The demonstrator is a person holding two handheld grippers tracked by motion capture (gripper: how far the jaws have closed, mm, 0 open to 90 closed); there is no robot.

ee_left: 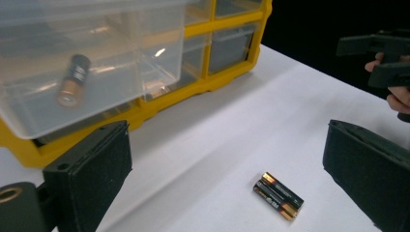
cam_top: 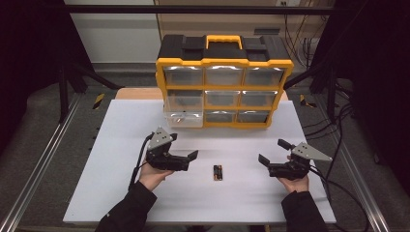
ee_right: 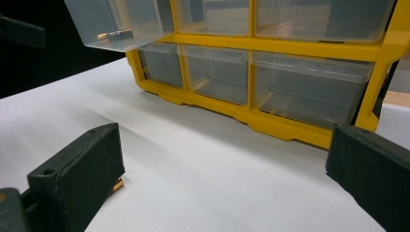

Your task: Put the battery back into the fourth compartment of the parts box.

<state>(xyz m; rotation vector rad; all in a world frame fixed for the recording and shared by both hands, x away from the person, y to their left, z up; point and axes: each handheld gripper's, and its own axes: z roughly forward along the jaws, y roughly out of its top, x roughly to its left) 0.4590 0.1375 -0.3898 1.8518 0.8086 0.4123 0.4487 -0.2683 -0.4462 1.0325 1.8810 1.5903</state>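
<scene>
One battery (ee_left: 72,79) already lying in pulled-out clear drawer (cam_top: 183,119) of yellow organizer (cam_top: 224,62). Two taped batteries (cam_top: 218,172) waiting on white table (cam_top: 121,193), between grippers. Left gripper (cam_top: 186,152) hovering near, jaws wide, empty. Right gripper (cam_top: 271,152) likewise gaping, holding nothing. Pickup and drop-in probably remaining.

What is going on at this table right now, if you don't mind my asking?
A person holds a tool in each hand over a white table. The left tool and right tool are both open and hold nothing. A pair of batteries lies on the table between them. Behind stands a yellow drawer cabinet; its bottom-left drawer is pulled out, with one battery inside.
</scene>
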